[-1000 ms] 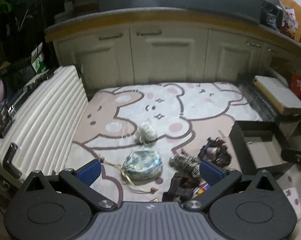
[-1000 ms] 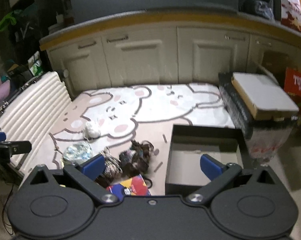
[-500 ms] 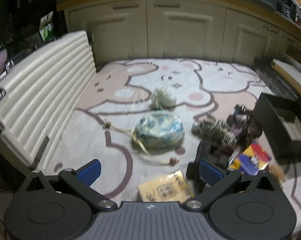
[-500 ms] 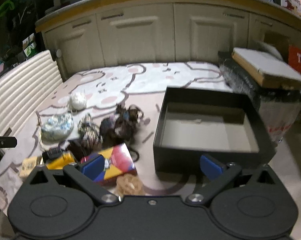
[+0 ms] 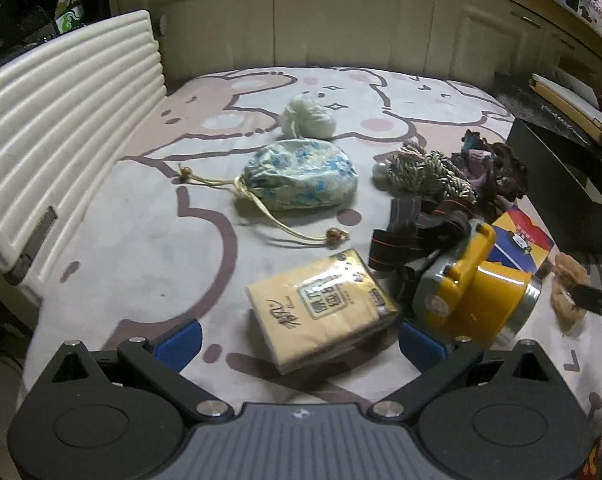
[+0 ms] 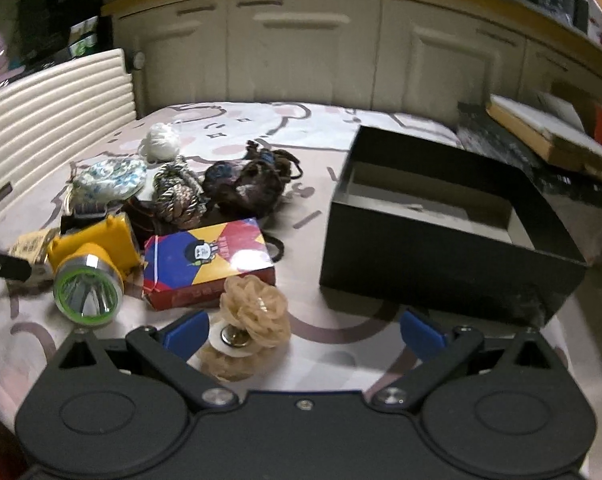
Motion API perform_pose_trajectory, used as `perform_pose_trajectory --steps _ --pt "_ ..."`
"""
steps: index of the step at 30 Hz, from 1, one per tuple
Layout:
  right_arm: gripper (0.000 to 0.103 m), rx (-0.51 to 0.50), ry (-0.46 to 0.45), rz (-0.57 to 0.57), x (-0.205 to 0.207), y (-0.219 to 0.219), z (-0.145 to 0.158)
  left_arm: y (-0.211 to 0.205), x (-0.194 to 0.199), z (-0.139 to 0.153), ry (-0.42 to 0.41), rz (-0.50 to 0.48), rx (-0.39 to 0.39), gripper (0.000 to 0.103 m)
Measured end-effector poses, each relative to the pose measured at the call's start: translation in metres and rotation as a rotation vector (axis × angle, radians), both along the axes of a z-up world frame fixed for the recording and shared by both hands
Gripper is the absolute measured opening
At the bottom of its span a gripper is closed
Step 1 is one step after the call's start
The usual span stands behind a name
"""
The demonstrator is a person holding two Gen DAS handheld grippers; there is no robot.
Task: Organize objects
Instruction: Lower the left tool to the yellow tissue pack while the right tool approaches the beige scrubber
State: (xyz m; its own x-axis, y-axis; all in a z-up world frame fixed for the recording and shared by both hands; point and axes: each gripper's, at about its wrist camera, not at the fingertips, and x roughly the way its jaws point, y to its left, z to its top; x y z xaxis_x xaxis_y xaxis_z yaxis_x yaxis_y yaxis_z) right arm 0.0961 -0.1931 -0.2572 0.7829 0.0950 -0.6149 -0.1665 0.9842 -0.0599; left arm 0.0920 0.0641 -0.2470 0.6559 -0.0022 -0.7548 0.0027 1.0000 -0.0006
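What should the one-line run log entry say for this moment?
left gripper: open, over tissue pack | right gripper: open, near beige flower | black box: empty

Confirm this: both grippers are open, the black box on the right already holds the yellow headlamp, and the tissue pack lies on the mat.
Not quite. The black box looks empty in the right wrist view; the headlamp lies on the mat beside the card box. Both grippers are open, left and right, and the tissue pack lies on the mat.
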Motion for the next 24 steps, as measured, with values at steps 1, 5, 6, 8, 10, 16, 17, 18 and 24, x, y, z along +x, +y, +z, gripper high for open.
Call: perform_pose_trajectory --steps 1,5,6,8,10,16,17,18,24 --pt "0.103 -0.006 0.005 0.008 0.001 0.002 -0.002 -0.001 0.001 -0.001 0.001 -0.003 0.000 0.103" --pt "0.103 -0.022 0.024 0.028 0.003 0.009 -0.009 -0.008 0.011 -0.005 0.004 -0.003 0.015 0.103" --pt "0.103 -0.017 0.037 0.040 0.004 0.011 -0.011 -0.009 0.014 -0.006 0.006 0.002 0.018 0.103" --pt "0.103 -0.010 0.065 0.055 0.006 0.012 -0.014 -0.008 0.020 -0.008 0.011 0.019 0.015 0.103" --pt "0.103 -0.007 0.067 0.053 0.005 0.014 -0.018 -0.005 0.026 -0.011 0.028 0.054 -0.001 0.103" --pt "0.103 0.039 0.078 0.031 0.005 0.012 -0.021 0.003 0.034 -0.021 0.079 0.102 -0.014 0.103" --pt "0.103 0.042 0.076 0.029 0.004 0.012 -0.021 0.004 0.033 -0.021 0.083 0.102 -0.003 0.103" --pt "0.103 0.044 0.073 0.027 0.005 0.012 -0.022 0.006 0.031 -0.021 0.084 0.105 -0.006 0.103" --pt "0.103 0.055 0.084 0.015 0.008 0.012 -0.020 0.027 0.022 -0.023 0.086 0.151 -0.016 0.103"
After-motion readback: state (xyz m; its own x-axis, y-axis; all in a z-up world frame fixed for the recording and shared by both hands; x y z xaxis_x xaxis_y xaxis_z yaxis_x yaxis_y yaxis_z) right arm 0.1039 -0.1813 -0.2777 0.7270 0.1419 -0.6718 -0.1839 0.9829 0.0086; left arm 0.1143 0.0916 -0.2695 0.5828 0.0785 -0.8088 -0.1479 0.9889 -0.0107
